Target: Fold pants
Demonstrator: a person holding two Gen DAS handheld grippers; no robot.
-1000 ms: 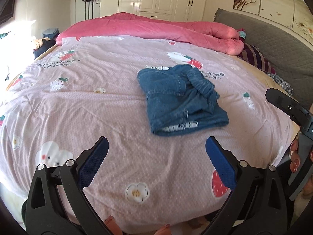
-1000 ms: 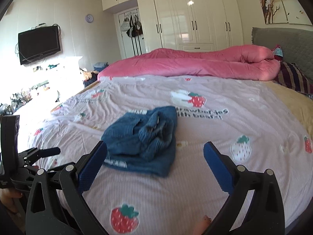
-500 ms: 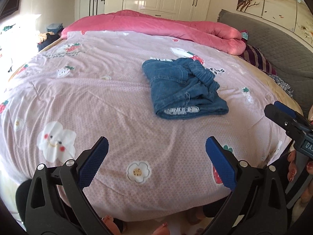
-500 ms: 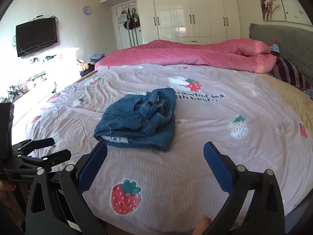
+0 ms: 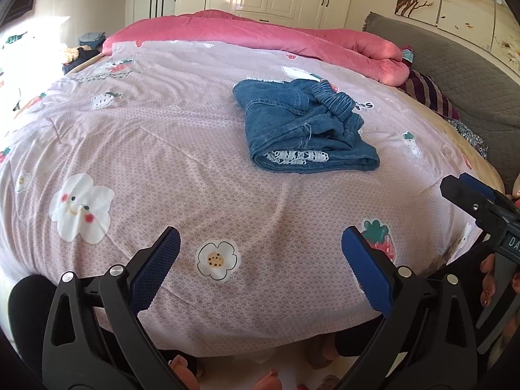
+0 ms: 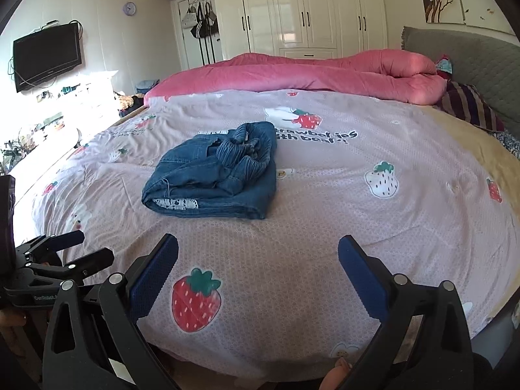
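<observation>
Cloth bed, plastic claws

Pants (image 5: 302, 126): blue denim, white lace trim. Bedsheet (image 5: 195, 169): matt dimpled cotton. My left gripper (image 5: 260, 260) and right gripper (image 6: 258, 266): black plastic, blue textured pads. Far wardrobe (image 6: 305, 9): glossy white.

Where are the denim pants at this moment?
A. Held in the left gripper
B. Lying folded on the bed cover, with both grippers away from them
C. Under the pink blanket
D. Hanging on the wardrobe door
B: the pants lie folded on the bed cover, while the left gripper and the right gripper are open and empty, well short of them.
</observation>
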